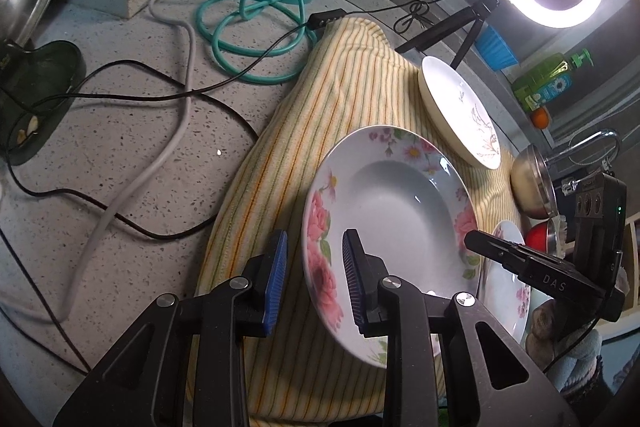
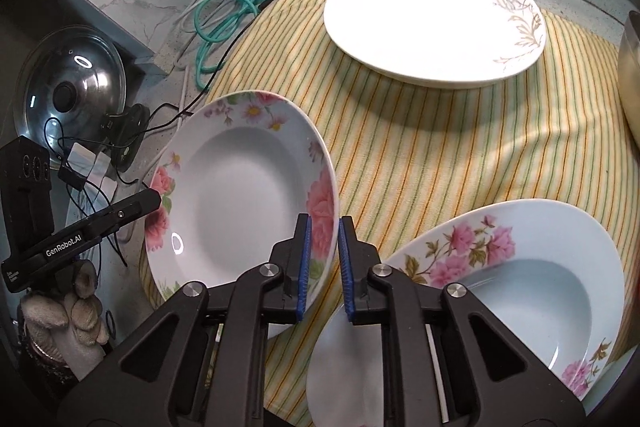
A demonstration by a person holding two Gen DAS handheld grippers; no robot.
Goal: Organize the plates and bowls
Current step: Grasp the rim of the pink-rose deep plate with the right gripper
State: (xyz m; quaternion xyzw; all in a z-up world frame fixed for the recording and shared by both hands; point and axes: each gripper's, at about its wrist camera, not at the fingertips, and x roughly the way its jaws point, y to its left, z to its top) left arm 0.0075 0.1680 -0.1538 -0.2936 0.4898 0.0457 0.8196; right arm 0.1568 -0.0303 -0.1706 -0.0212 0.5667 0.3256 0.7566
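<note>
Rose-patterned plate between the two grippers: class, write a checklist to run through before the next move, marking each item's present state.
1. Right gripper clamped on the rose plate rim: ok.
2. Left gripper clamped on the opposite rim: not ok. The rim sits between its pads, with a gap at the outer pad.
3. Rose plate level: not ok, tilted.
4. Its lower edge off the striped cloth: cannot tell.
5. Second floral plate and white leaf plate apart from it: ok.

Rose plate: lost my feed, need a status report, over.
Right hand-held gripper shut on rose plate rim. Left hand-held gripper astride opposite rim, grip unclear. Second floral plate close beside; white plate apart.
</note>
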